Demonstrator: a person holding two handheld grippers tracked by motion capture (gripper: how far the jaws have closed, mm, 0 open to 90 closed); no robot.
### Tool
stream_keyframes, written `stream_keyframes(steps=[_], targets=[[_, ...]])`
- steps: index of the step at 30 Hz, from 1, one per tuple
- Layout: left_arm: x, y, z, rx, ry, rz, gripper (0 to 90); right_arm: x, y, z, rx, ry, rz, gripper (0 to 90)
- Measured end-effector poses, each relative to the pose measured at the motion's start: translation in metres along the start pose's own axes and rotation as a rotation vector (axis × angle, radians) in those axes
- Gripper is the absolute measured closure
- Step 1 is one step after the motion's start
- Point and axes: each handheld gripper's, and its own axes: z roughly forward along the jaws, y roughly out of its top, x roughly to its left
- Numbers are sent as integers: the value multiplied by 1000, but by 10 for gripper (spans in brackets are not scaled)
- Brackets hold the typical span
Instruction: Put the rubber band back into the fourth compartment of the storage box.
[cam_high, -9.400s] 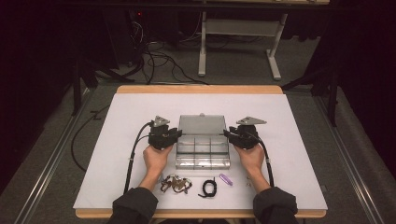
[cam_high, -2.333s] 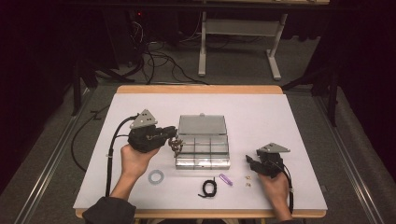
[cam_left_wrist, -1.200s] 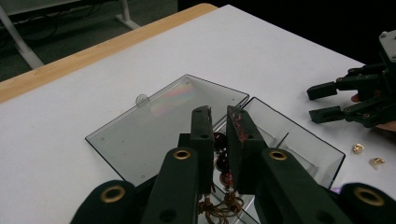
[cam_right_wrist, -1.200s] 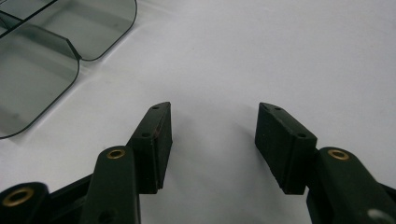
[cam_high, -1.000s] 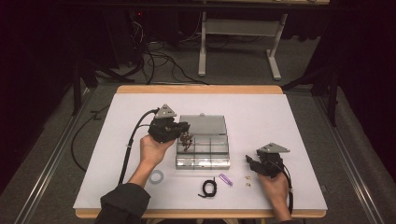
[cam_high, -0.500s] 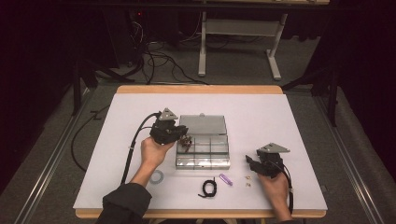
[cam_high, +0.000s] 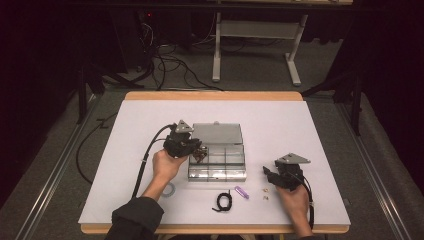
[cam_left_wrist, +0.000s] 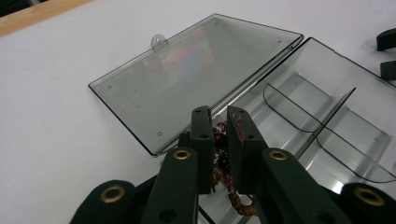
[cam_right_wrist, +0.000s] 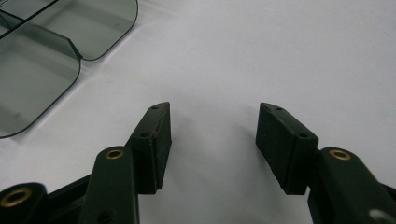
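White tabletop (cam_high: 310, 125) carried my clear organizer box (cam_high: 235, 172). Left claw (cam_left_wrist: 219, 135) pinched a limp, light beaded bracelet (cam_left_wrist: 222, 161) by its strand, at the box's nine o'clock; right claw (cam_right_wrist: 212, 135) stood spread.

Box (cam_high: 217, 162) sits mid-table (cam_high: 300, 125), lid (cam_high: 217, 133) flat on its far side. Left gripper (cam_high: 196, 151) over box's left-far compartment w/ beaded piece (cam_left_wrist: 219, 161) between jaws. Tape ring (cam_high: 169, 189) near-left of box. Cord loop (cam_high: 223, 201), small capsule (cam_high: 241, 192), two tiny bits (cam_high: 265, 193) near side. Right gripper (cam_high: 269, 176) right of box, apart.
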Motion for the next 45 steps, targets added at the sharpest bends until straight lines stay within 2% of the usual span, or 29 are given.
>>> stream_keyframes(steps=[3, 9, 21, 22, 25, 27, 30, 39, 41, 45], targets=[[0, -1, 1, -1, 0, -3, 816, 0, 0, 0, 0, 0, 0, 462], [-1, -6, 4, 11, 8, 20, 816, 0, 0, 0, 0, 0, 1, 462], [1, -18, 11, 54, 32, 52, 816, 0, 0, 0, 0, 0, 0, 462], [2, -20, 13, 50, 58, 43, 816, 0, 0, 0, 0, 0, 0, 461], [5, -23, 16, 55, 64, 27, 815, 0, 0, 0, 0, 0, 0, 462], [7, -23, 16, 67, 62, 33, 816, 0, 0, 0, 0, 0, 0, 462], [8, -24, 17, 61, 65, 21, 815, 0, 0, 0, 0, 0, 0, 461], [10, -27, 19, 103, 70, 68, 809, 0, 0, 0, 0, 1, 1, 461], [11, -26, 18, 107, 60, 59, 804, 0, 0, 0, 0, 1, 1, 461], [8, -23, 16, 62, 51, 22, 770, 0, 0, 0, 0, 2, 1, 461]])
